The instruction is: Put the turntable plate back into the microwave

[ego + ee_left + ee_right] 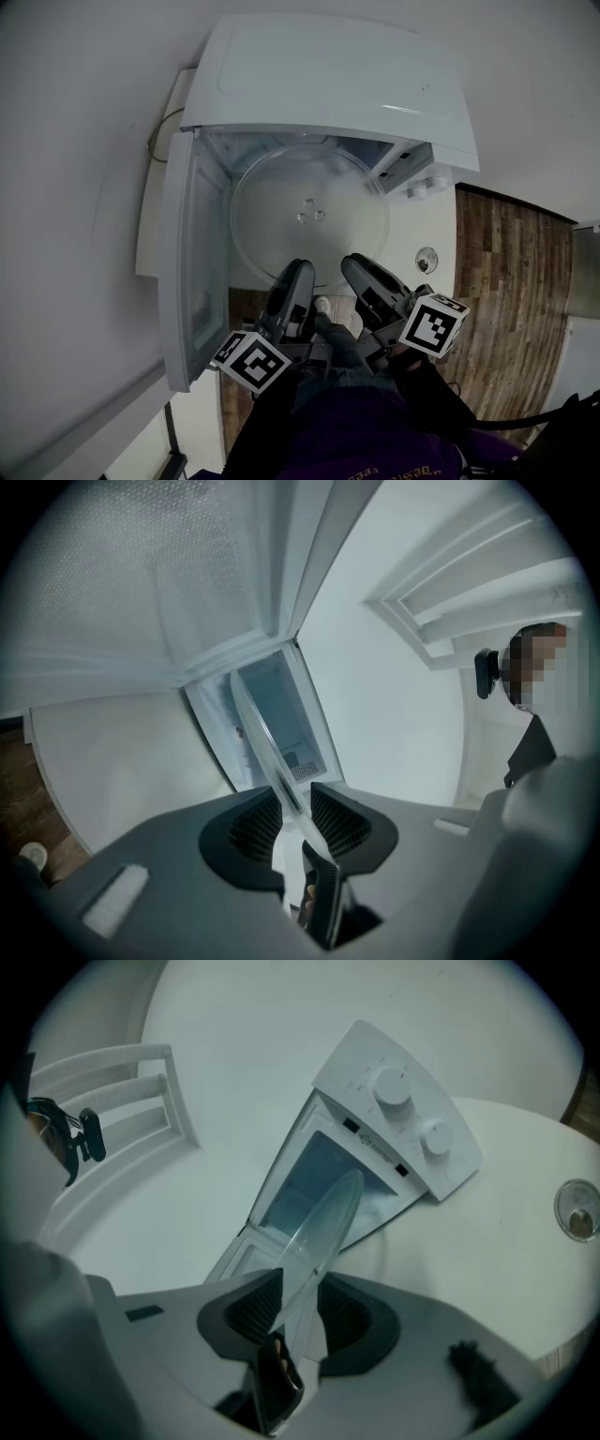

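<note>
A home-like room — white microwave (328, 75), wood floor (511, 281).

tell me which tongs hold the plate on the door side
The left tongs: the open door hangs beside them, while the right tongs grip the plate nearer the knobs.

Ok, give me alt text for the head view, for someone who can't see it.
Seen from above, the left gripper and right gripper each grip the near rim of a clear glass turntable plate, holding it in the mouth of an open white microwave. Its door hangs open at the left.
</note>
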Tool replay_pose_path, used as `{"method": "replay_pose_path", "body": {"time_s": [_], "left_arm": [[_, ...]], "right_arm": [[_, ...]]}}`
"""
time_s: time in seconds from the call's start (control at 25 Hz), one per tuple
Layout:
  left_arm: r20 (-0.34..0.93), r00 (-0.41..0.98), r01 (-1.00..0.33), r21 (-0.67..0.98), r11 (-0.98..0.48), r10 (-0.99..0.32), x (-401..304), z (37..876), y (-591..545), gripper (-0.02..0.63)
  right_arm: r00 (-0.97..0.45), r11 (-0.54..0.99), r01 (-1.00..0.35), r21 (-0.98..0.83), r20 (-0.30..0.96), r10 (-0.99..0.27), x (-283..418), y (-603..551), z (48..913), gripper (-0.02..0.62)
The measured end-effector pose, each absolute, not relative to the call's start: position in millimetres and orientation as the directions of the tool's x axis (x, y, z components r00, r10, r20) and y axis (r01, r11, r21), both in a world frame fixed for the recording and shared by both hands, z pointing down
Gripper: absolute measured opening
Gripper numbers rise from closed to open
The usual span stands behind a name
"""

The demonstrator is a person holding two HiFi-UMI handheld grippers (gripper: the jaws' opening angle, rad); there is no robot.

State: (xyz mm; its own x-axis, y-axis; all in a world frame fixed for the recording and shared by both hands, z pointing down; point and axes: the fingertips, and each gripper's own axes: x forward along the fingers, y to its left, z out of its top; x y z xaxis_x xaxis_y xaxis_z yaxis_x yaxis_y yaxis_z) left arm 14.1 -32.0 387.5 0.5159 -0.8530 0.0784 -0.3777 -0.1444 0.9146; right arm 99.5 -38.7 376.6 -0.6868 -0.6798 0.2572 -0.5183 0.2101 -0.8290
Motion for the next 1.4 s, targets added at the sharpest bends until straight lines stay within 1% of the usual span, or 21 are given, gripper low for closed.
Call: {"method": "replay_pose_path", "body": {"time_s": [0.52, 0.72, 1.04, 1.4], "left_arm": [[0.087, 0.563, -0.389, 0.906, -0.170, -0.822, 11.1, 412.9, -66.8, 0.109], [0.091, 0.561, -0.386, 0.908, -0.164, -0.823, 9.9, 419.9, -75.5, 0.108], [0.089, 0.590, -0.383, 0.906, -0.181, -0.803, 14.1, 429.9, -87.8, 0.112], [0.070, 0.620, -0.402, 0.884, -0.240, -0.781, 7.6, 430.3, -111.5, 0.114]], "right_arm": [[-0.658, 0.197, -0.545, -0.815, 0.270, -0.703, 95.4, -70.4, 400.8, 0.121], [-0.639, 0.182, -0.563, -0.806, 0.285, -0.715, 96.2, -77.7, 409.0, 0.121], [-0.622, 0.191, -0.577, -0.794, 0.276, -0.733, 98.0, -89.8, 413.8, 0.121], [-0.609, 0.204, -0.584, -0.786, 0.257, -0.751, 91.6, -109.3, 417.7, 0.123]]}}
